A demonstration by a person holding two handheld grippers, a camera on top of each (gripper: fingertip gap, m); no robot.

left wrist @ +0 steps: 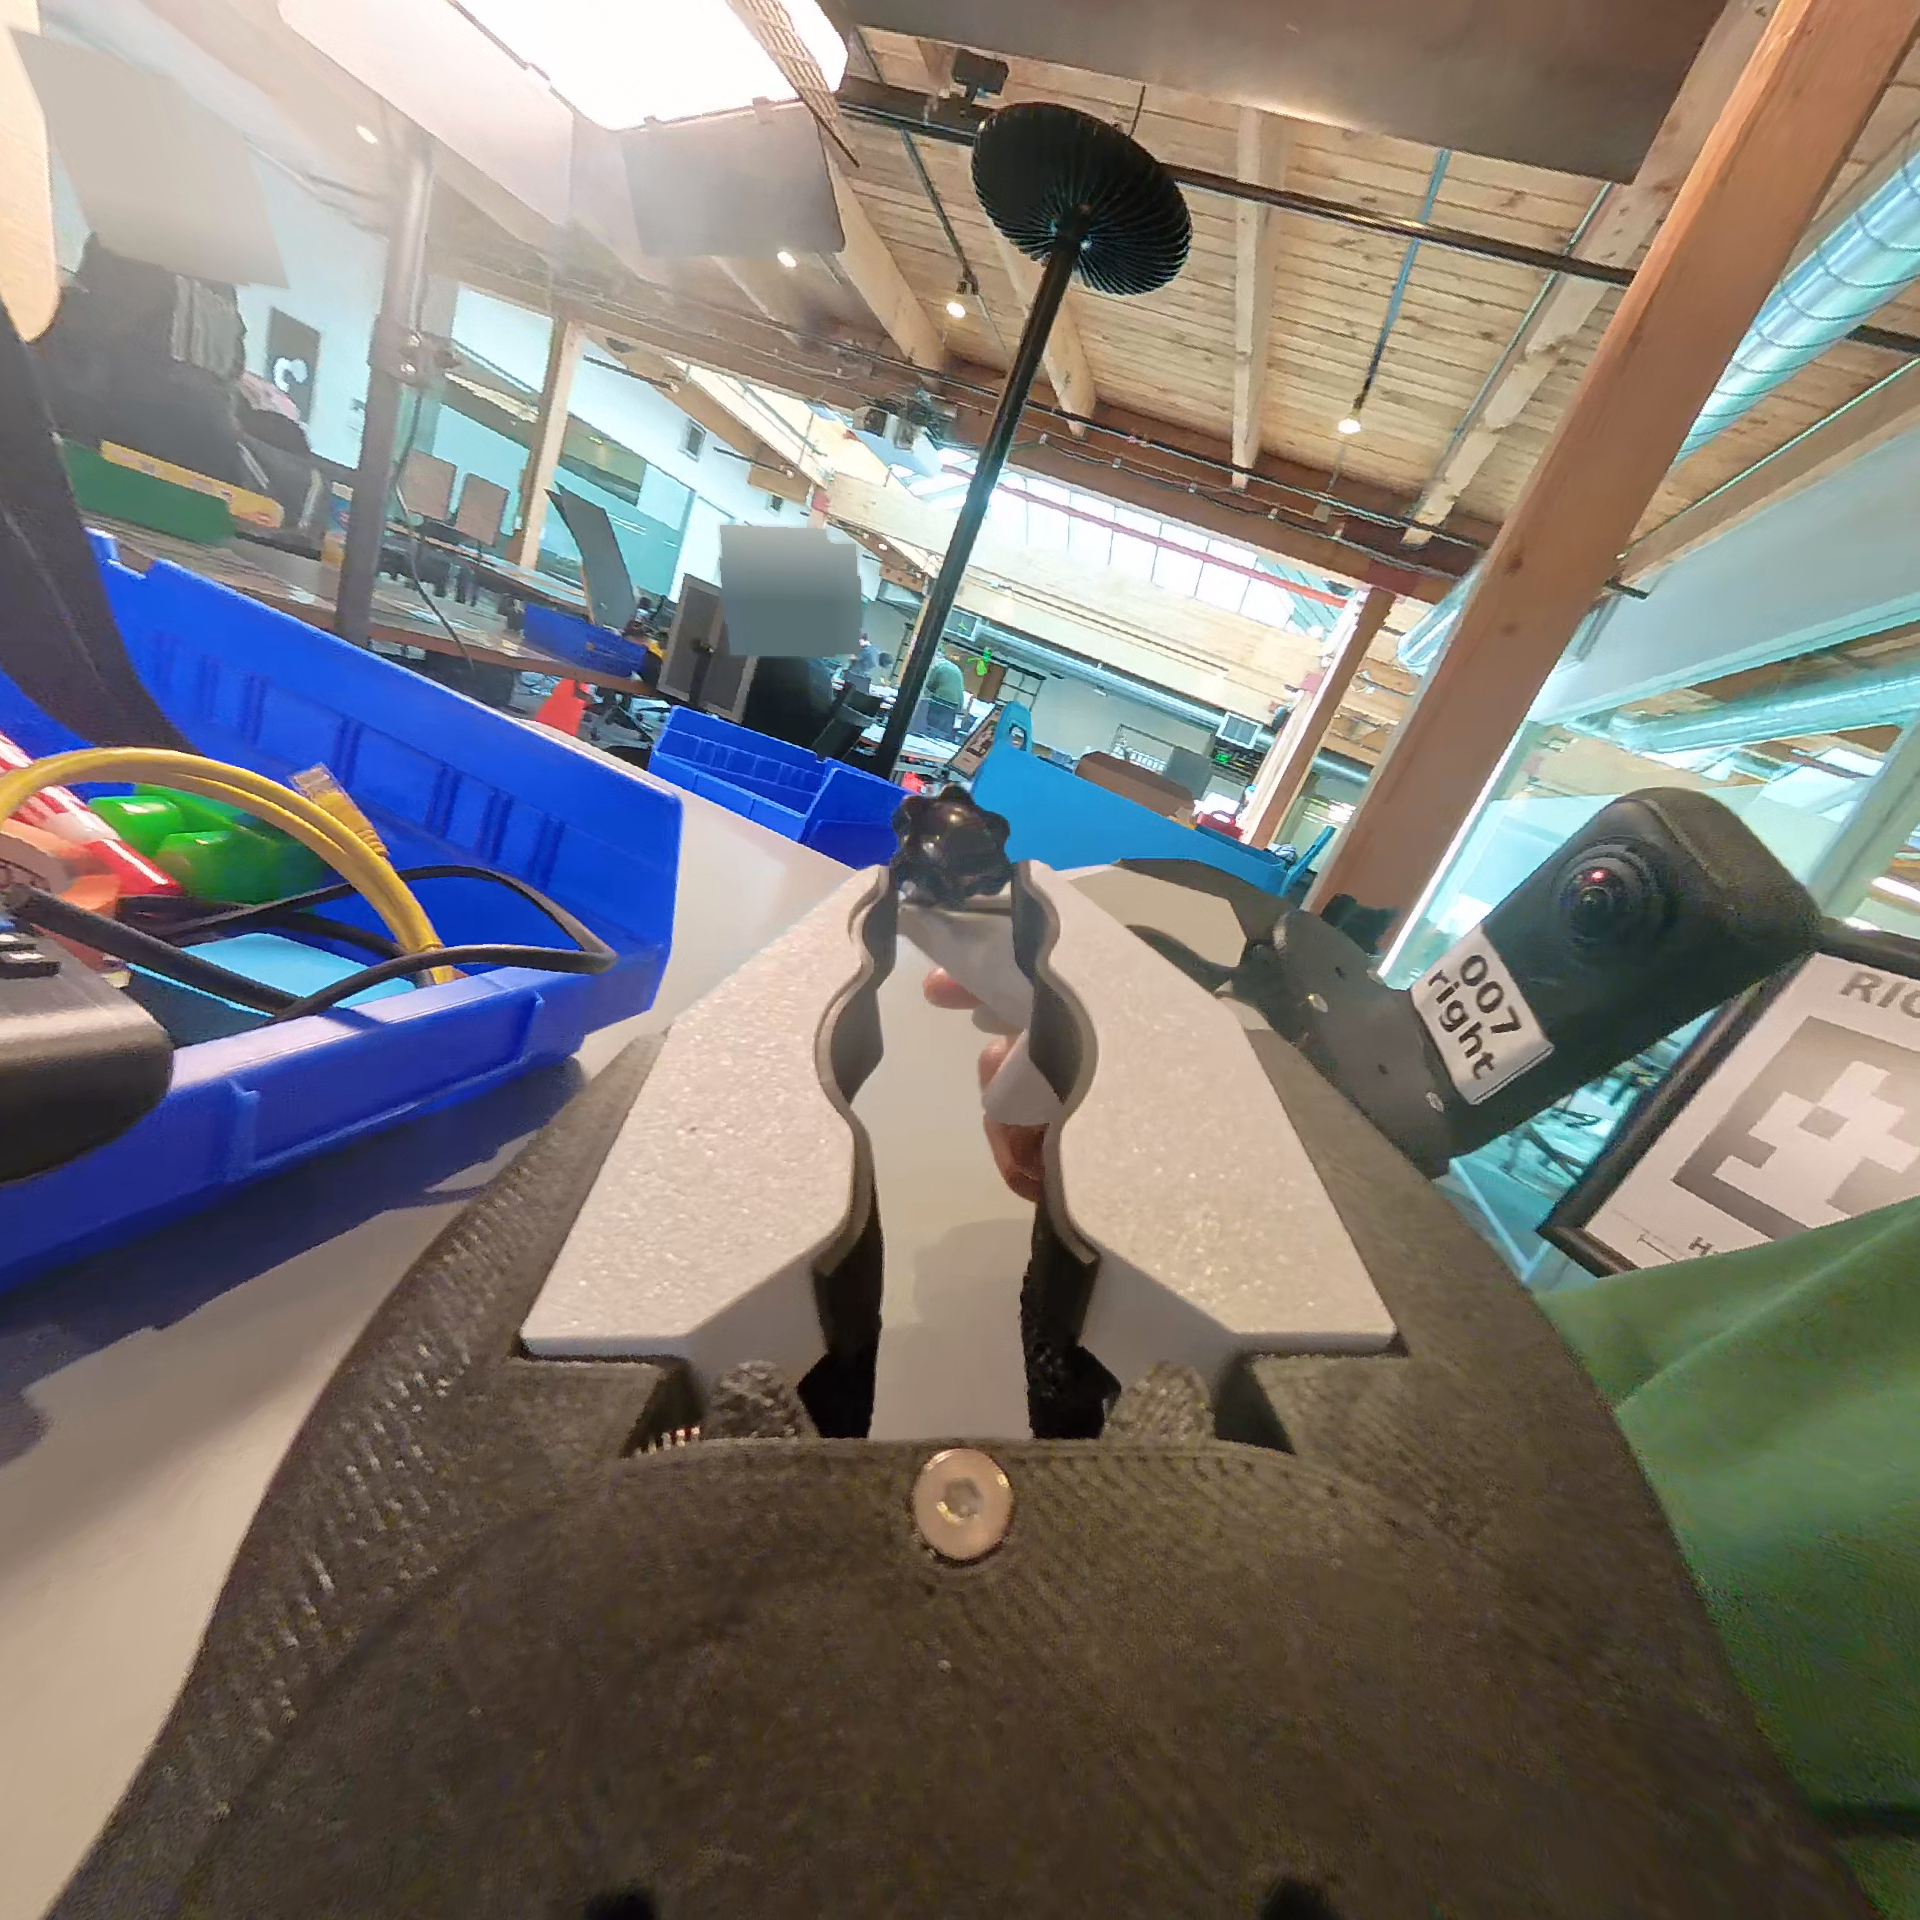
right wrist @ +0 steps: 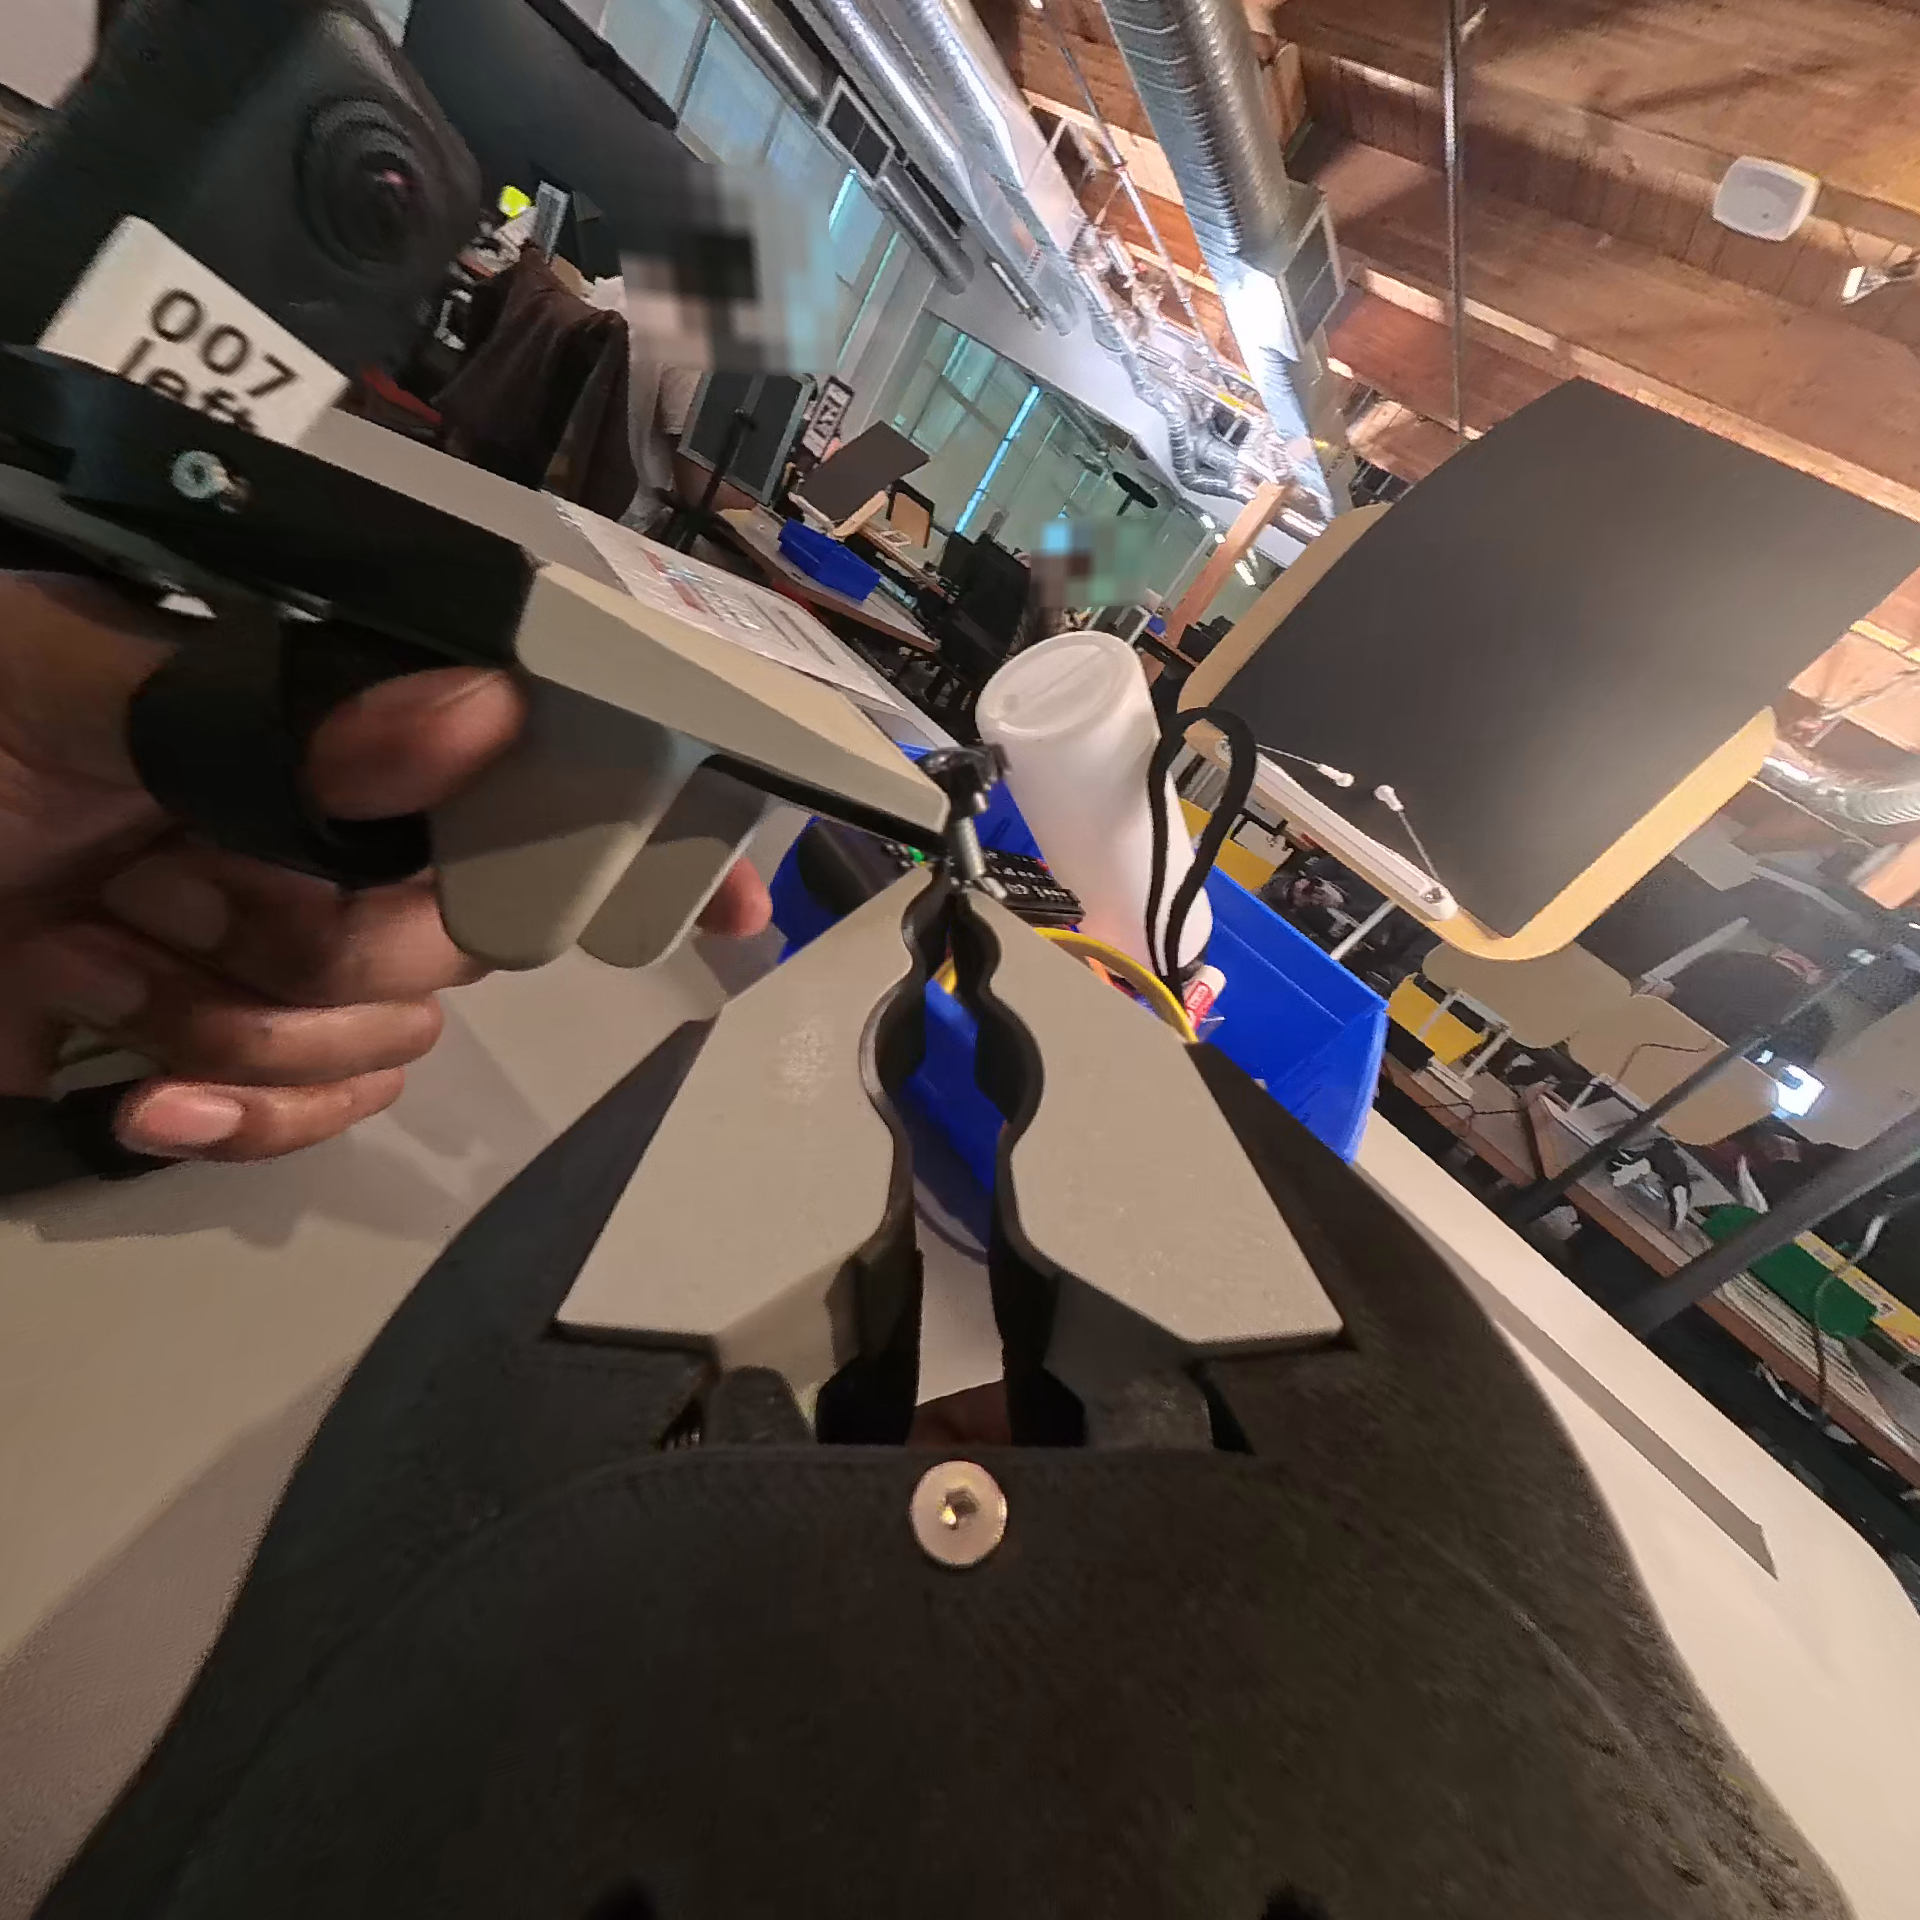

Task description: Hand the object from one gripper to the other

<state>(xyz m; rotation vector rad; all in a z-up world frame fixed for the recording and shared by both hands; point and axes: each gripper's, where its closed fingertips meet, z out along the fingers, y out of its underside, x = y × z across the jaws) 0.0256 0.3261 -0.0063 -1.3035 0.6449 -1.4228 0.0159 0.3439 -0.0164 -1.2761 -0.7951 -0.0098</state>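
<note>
The object is a small black star knob point(left wrist: 951, 831) with a threaded metal screw point(right wrist: 966, 847). My left gripper point(left wrist: 953, 883) is shut on the knob's head at its fingertips and holds it in the air. In the right wrist view the left gripper point(right wrist: 940, 795) comes in from the left, held by a hand point(right wrist: 208, 935), with the knob point(right wrist: 961, 769) at its tip. My right gripper point(right wrist: 951, 899) is closed on the lower end of the screw, right under the left gripper's tip. The right gripper's body point(left wrist: 1340, 997) shows on the right in the left wrist view.
A blue bin point(left wrist: 416, 1039) on the white table point(left wrist: 208, 1455) holds a yellow cable point(left wrist: 353, 821), green pieces, a black cord and a white bottle point(right wrist: 1091, 790). More blue bins point(left wrist: 758, 769) stand behind. A wooden post point(left wrist: 1621, 447) rises at the right. The tips of both grippers are at nearly the same place.
</note>
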